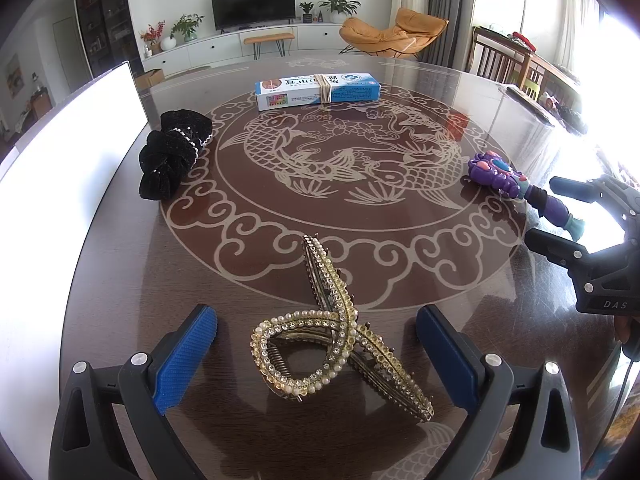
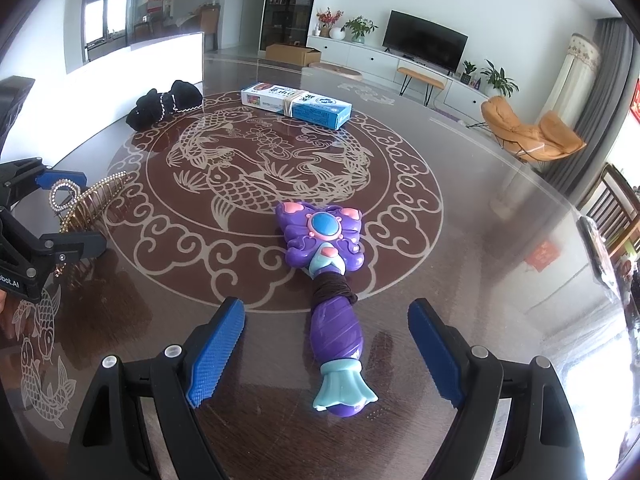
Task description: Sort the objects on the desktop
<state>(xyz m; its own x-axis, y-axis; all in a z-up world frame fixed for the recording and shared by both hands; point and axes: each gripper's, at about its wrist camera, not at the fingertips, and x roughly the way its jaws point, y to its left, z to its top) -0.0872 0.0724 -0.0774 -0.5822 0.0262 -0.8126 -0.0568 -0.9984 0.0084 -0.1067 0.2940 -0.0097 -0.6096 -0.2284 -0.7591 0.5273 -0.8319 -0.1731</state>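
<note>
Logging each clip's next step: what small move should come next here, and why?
Probably close the left hand-held gripper on the pearl hair clip: its open fingers already straddle the clip. The right hand-held gripper likewise straddles the purple toy wand.

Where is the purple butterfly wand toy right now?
The purple wand toy lies flat on the table, between the open right gripper fingers, its butterfly head over the fish pattern's ring. The left wrist view shows it far right.
</note>
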